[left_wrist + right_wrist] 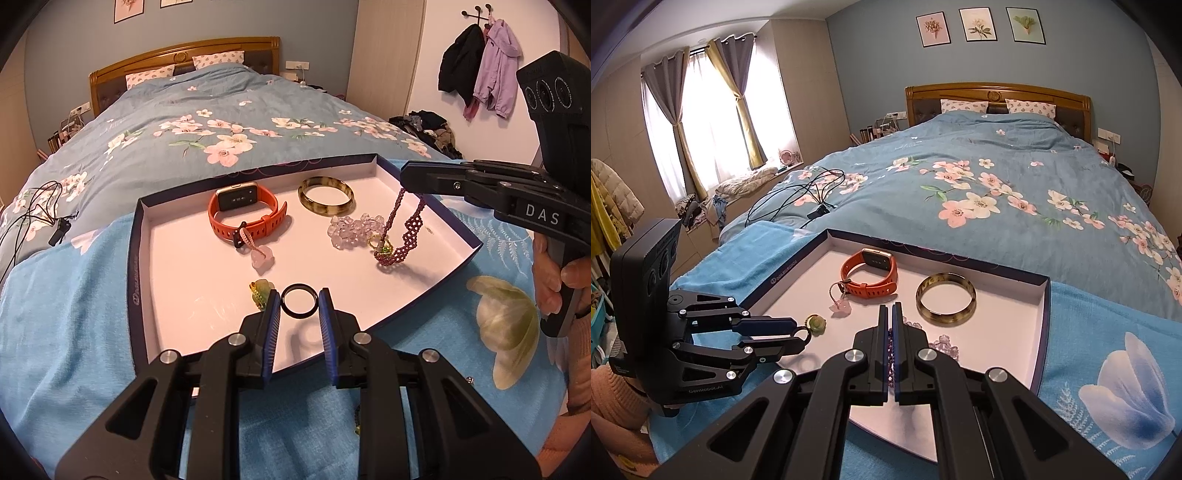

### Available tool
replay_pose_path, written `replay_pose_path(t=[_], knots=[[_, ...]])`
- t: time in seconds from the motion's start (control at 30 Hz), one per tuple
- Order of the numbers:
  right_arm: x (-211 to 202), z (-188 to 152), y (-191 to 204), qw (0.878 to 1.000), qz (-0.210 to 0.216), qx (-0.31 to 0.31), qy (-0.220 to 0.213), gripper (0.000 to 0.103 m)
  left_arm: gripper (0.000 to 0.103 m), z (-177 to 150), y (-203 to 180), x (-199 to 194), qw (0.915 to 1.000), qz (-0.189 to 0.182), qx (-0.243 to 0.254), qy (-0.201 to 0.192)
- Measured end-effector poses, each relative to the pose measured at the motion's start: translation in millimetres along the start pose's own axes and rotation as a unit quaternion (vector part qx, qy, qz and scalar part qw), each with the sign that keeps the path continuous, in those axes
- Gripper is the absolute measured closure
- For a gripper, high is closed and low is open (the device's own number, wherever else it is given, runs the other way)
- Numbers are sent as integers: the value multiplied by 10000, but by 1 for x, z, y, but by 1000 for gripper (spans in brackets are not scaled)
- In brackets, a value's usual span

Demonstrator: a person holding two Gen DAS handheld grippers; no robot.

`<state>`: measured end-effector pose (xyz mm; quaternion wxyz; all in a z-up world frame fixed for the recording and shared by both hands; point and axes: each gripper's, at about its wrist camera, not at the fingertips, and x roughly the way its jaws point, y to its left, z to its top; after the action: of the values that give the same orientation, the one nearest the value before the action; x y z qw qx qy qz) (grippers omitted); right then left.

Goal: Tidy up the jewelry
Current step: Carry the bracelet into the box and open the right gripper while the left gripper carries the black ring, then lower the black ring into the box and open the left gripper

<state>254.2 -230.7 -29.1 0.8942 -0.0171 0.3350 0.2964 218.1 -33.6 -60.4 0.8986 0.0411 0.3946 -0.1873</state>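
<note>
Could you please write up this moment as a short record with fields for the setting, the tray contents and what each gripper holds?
setting: shallow box tray on a blue towel on a bed
in tray: orange watch, brown bangle, clear bead bracelet, pink pendant, green pendant
left gripper: shut on a black ring, above the tray's near part
right gripper: shut on a dark red bead necklace, which hangs into the tray
beside tray: pale green shell-shaped piece on the towel

In the tray (147, 258), the watch (243, 214) lies left of the bangle (327, 199), pendant (262, 258) before it.
</note>
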Motion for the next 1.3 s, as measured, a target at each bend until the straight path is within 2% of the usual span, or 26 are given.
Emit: replay_pose_path(t=[0.53,1.07,1.3], knots=[[19,3,-9,9997,-119,79,176,103,81,6,3,19,9998,73,0,193],[43,4,-26,9980,10,474,406,102,81,9,16,35,9991,46,-204,366],[47,4,-30,9971,-15,619,437,96,80,10,17,28,9993,22,-278,252]])
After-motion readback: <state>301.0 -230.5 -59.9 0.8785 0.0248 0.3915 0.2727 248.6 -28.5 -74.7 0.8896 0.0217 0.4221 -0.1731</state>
